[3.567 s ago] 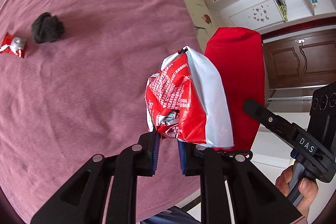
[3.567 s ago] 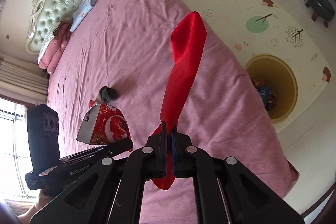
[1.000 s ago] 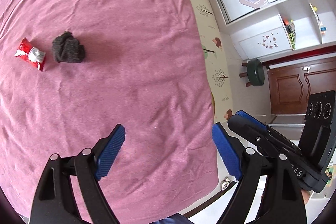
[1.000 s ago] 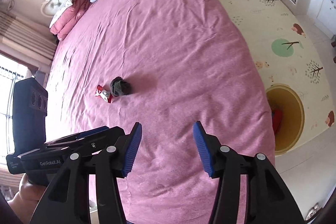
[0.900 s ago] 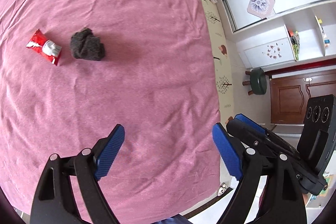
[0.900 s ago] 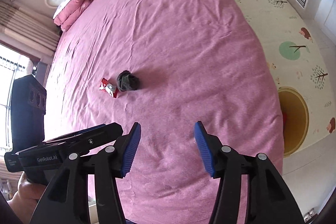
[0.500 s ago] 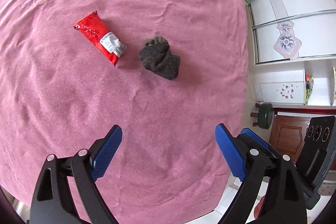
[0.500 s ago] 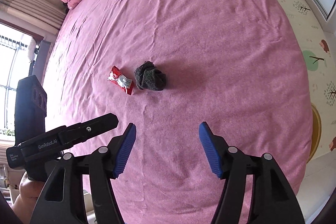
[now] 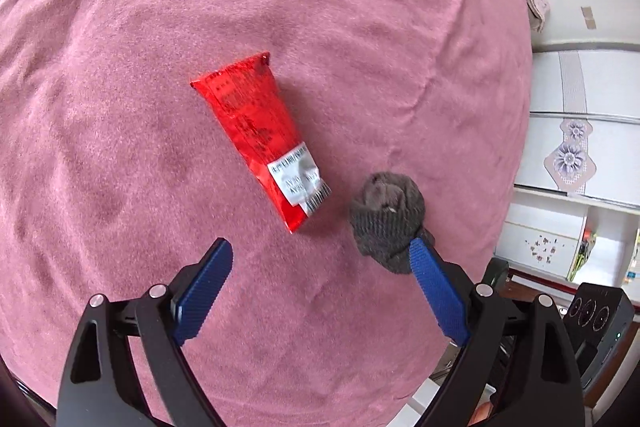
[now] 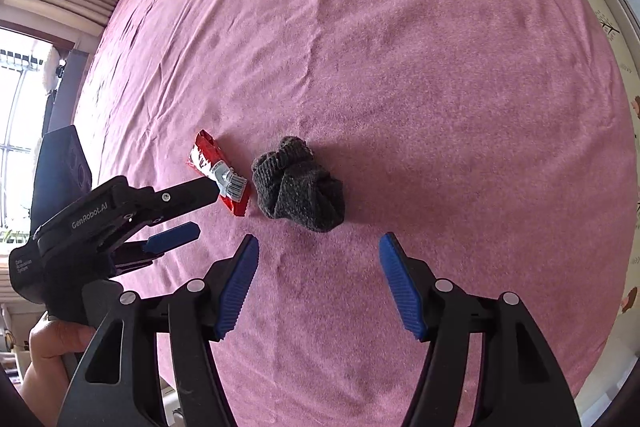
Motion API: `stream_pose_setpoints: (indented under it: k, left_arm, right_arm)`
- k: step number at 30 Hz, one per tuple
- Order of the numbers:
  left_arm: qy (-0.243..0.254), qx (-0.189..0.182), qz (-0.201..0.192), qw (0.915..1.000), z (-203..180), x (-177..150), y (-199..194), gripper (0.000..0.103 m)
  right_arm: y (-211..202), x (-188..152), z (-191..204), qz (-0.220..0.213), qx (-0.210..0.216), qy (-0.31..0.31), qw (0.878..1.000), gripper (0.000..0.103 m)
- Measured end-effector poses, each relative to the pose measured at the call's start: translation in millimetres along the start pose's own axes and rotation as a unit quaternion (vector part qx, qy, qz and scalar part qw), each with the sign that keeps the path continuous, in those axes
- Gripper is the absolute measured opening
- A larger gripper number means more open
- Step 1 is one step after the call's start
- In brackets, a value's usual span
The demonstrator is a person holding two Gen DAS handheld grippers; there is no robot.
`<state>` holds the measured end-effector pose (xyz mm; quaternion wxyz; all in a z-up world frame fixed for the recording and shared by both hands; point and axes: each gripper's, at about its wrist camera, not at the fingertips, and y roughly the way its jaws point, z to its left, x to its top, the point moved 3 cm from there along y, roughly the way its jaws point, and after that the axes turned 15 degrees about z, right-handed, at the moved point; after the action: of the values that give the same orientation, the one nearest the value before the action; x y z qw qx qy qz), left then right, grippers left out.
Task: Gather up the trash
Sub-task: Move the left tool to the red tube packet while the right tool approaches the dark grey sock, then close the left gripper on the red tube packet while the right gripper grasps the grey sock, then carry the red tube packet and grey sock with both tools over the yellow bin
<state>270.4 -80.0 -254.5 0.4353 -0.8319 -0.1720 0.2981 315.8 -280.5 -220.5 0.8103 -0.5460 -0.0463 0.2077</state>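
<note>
Two items on pink bedspread (image 9: 360,7). Left wrist view: red wrapper (image 9: 262,141) flat, mid-scene, just beyond left gripper (image 9: 320,259); jaws spread wide, nothing between, having just opened further. Balled grey sock (image 9: 386,217) right of wrapper, near right fingertip. Wrapper likely light, thin, crinkly, slick; pinch across narrow middle or near crimped end.

Right wrist view: right gripper (image 10: 318,255) spread, empty, jaws just widened; sock (image 10: 300,189) just beyond, centred. Wrapper (image 10: 218,173) left of sock, partly behind left gripper. Sock soft, compressible; probably not trash.
</note>
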Motion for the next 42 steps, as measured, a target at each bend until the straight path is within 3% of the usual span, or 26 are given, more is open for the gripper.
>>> stream_pose_setpoints:
  k: [7,14,16,18,21,25,29,42]
  left_arm:
    - [-0.048,-0.013,0.006,0.9987,20,36,15,0.089]
    - [-0.062,0.021,0.015,0.9977,13,52,25,0.087]
    - [-0.060,0.050,0.009,0.9969,8,52,27,0.076]
    - [-0.067,0.073,0.005,0.9951,10,50,28,0.062]
    - [-0.087,0.077,-0.013,0.9932,19,44,23,0.042]
    - [-0.074,0.069,-0.028,0.9945,21,33,17,0.034]
    - [-0.043,0.060,-0.027,0.9969,19,18,13,0.033]
    - [0.086,0.048,0.016,0.9950,-18,-88,18,0.032]
  right_arm:
    - [23,24,7,0.017,-0.002,-0.007,1.000,0.068]
    - [43,38,10,0.033,-0.016,-0.009,0.999,0.068]
    - [47,40,11,0.039,-0.016,-0.008,0.999,0.067]
    - [51,42,11,0.047,-0.010,-0.009,0.999,0.059]
    - [54,42,13,0.053,-0.006,-0.016,0.998,0.043]
    - [51,34,13,0.048,0.002,-0.016,0.999,0.034]
    - [38,21,6,0.039,0.017,0.003,0.999,0.033]
    - [-31,-61,-29,-0.016,0.058,0.050,0.997,0.033]
